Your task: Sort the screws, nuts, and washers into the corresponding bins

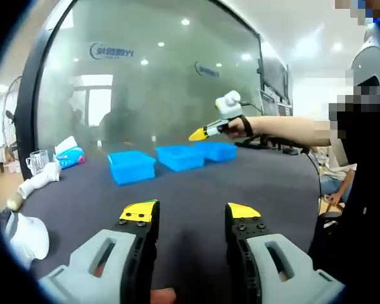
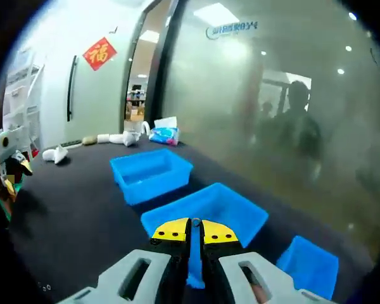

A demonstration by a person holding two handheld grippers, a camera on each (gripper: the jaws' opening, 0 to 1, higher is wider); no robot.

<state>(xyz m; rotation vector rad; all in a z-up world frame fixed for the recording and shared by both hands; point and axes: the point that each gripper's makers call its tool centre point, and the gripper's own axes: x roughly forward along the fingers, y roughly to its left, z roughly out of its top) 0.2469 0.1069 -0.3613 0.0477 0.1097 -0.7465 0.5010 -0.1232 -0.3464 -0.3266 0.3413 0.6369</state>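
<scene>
Left tongs (image 1: 189, 212) stand wide over the dark table (image 1: 240, 183); right tongs (image 2: 196, 230) are pressed together above the middle of three blue bins (image 2: 206, 212). Right view alone shows a red wall sign (image 2: 99, 53).

Bright ceiling lights (image 1: 185, 21) glare on frosted glass (image 2: 291, 95); edges warp, slightly blurred.

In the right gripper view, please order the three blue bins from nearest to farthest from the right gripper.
1. Middle bin, directly beyond the right gripper, whose jaws are closed.
2. Small-looking bin, lower right, partly cut off.
3. Far bin, upper left, towards the tissue pack.
</scene>
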